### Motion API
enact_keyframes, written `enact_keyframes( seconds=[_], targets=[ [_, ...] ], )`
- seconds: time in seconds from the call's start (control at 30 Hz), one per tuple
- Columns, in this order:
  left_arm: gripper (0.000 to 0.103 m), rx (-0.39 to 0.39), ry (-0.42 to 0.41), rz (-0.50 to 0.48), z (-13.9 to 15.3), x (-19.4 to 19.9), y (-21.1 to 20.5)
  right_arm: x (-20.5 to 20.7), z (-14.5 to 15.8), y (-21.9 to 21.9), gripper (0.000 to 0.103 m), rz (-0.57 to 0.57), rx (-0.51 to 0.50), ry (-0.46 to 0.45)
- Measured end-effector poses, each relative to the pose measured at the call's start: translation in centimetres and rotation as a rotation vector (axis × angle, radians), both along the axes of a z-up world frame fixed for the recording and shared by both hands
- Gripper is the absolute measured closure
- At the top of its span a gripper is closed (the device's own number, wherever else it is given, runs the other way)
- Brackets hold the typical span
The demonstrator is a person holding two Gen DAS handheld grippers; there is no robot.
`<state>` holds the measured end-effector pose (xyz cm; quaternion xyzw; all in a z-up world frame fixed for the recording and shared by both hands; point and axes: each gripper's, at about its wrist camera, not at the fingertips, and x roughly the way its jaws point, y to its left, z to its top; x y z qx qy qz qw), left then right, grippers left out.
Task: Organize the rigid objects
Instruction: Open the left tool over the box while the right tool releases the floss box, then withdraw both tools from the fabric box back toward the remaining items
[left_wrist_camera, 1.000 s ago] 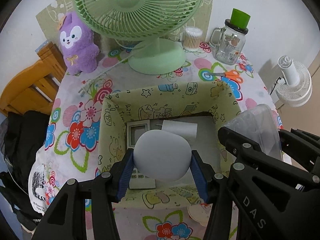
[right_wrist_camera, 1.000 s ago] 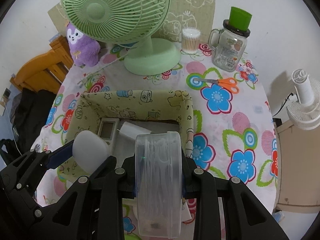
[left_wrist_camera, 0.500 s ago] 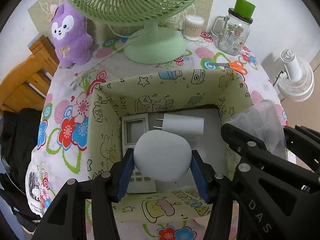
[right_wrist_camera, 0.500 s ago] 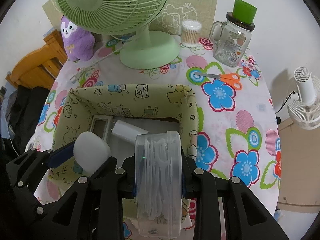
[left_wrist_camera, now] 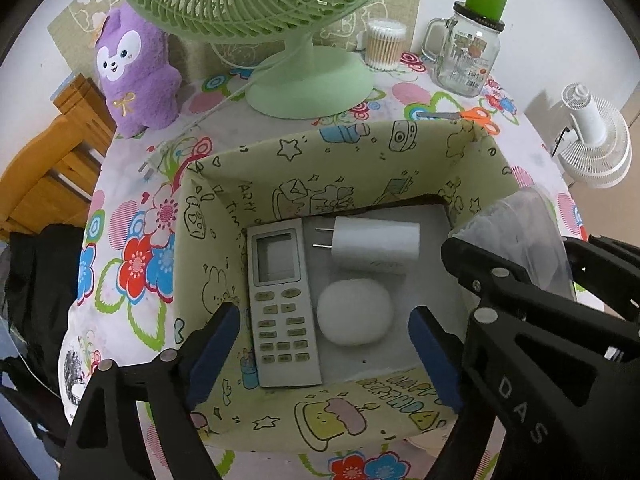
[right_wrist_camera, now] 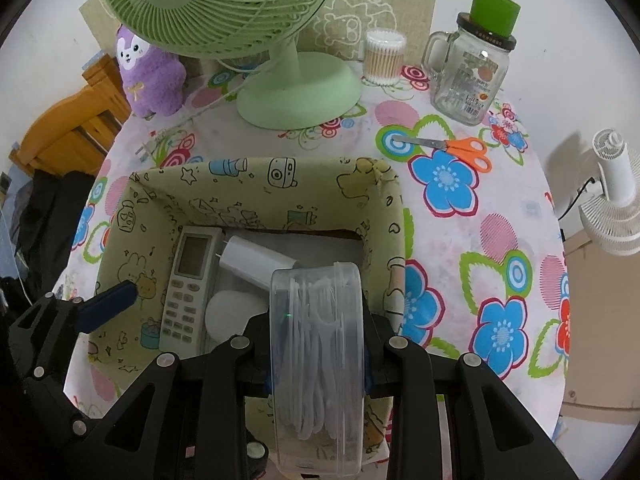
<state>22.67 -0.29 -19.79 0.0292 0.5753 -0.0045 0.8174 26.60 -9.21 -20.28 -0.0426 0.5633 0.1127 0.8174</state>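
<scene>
Left gripper: jaws opening, blue pads spread wide and touching nothing. Between and just below them lies a white rounded case, resting free on the floor of the yellow-green cartoon-print storage box. Just left of the case, under the left pad's side, lies a white air-conditioner remote, flat and face up. Just ahead of the case lies a white charger plug on its side, prongs pointing toward the remote.

Right gripper: jaws pressed onto a clear round container of floss picks, held on edge above the near right part of the box, clear of its floor as far as can be told.

Ahead of both grippers, beyond the box on the flowered tablecloth: a green desk fan, a purple plush toy, a tub of cotton swabs, a glass mug jar with a green cap, and orange-handled scissors ahead and to the right.
</scene>
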Motion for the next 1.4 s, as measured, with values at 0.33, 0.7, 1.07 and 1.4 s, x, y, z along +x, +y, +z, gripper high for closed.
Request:
enact_keyframes(
  seconds=[0.33,0.7,1.07,1.4],
  targets=[
    [0.011,-0.007,-0.002,-0.002,0.3,-0.4,0.6,0.0,-0.8,0.9,0.057,0.024,0.000,0.028],
    [0.007,-0.001,-0.024,-0.014,2.1,-2.1,0.9,-1.8,1.1,1.3,0.022,0.009,-0.001,0.006],
    [0.007,-0.017,-0.068,-0.044,4.4,-4.6,0.6,-4.9,3.8,0.6,0.018,-0.023,-0.008,-0.039],
    [0.007,-0.016,-0.103,-0.074,6.3,-7.0,0.2,-7.6,5.8,0.2,0.018,-0.051,-0.007,-0.072]
  ],
)
